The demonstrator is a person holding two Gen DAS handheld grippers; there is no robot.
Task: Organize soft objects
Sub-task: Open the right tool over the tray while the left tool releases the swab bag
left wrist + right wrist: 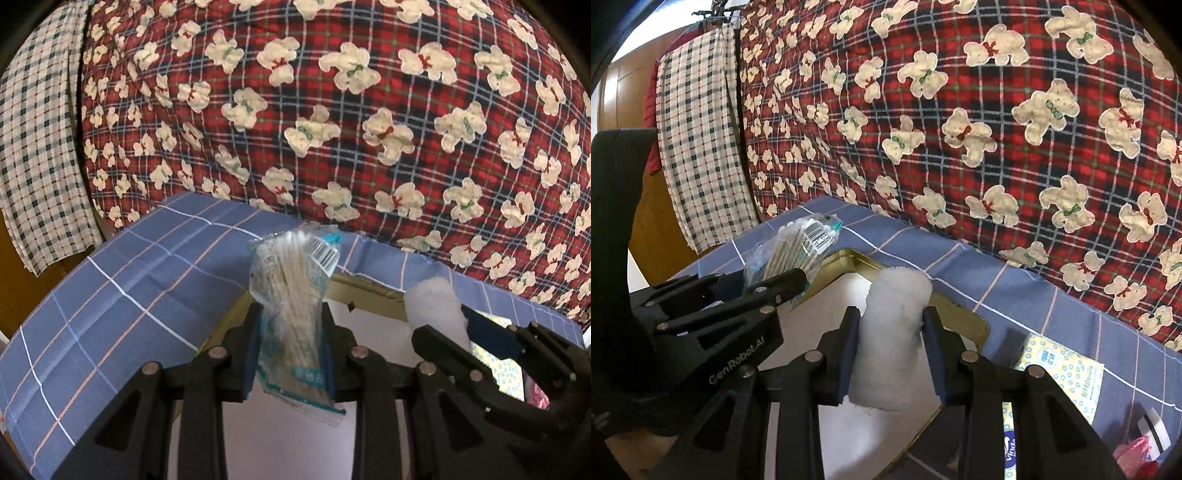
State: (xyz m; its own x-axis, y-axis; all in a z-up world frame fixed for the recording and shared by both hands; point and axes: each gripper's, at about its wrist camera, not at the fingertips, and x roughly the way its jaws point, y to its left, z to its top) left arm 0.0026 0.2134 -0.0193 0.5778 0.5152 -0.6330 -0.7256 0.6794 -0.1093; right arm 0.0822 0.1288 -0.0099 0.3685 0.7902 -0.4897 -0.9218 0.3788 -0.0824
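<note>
My left gripper is shut on a clear plastic packet of cotton swabs, which sticks up between the pads. The same packet and left gripper show at the left of the right wrist view. My right gripper is shut on a white wad of cotton; that wad and the right gripper appear at the right of the left wrist view. Both held things hang over a gold-rimmed tin box with a white inside, set on a blue checked cloth.
A red plaid quilt with white bears rises behind the blue cloth. A white-and-dark checked cloth hangs at the far left. A yellow tissue pack and a blue-lettered tissue pack lie right of the box.
</note>
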